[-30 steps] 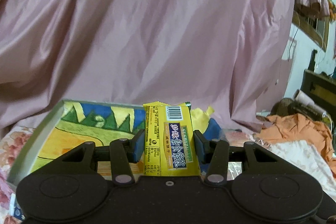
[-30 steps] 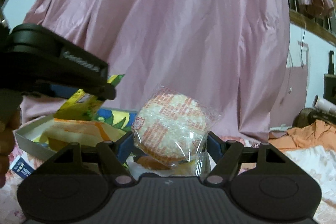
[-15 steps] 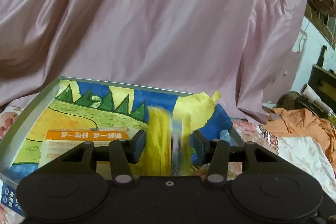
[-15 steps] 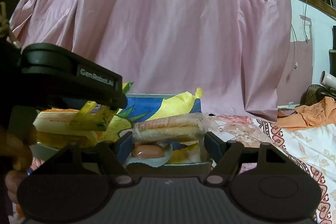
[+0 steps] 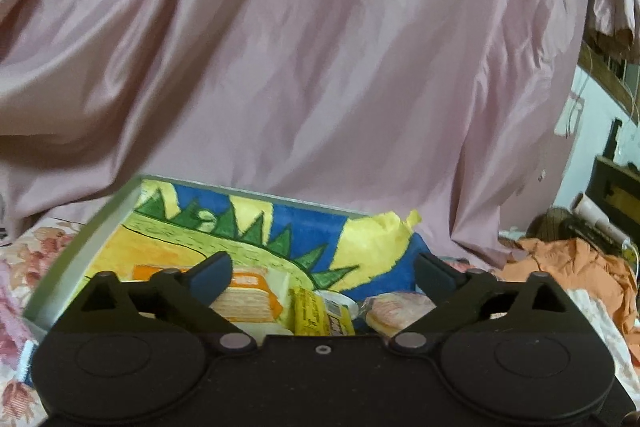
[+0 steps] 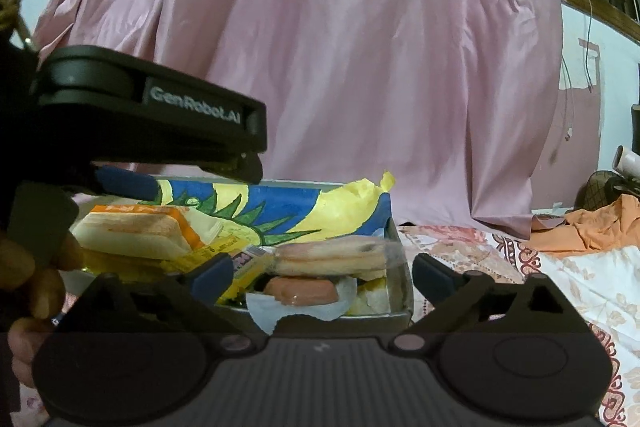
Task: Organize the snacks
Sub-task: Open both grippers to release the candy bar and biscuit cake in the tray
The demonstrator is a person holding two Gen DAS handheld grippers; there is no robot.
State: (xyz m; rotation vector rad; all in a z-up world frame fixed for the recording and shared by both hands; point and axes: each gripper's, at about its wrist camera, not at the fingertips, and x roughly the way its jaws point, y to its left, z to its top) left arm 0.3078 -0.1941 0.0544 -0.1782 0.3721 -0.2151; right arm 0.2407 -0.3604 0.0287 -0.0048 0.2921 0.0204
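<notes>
A large pink curtain (image 5: 304, 67) of glossy cloth hangs in deep folds and fills most of both views. Below it lies a floral bedsheet (image 6: 560, 287) with red and orange patterns on white. To the right a heap of orange cloth (image 5: 568, 267) rests on the sheet. Behind it stands a pale blue wall (image 6: 600, 107) with a wooden ledge (image 6: 592, 3) high up and thin cords hanging down. The light is dim and even.

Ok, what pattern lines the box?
Box: blue, yellow and green cartoon drawing; left wrist view.
</notes>
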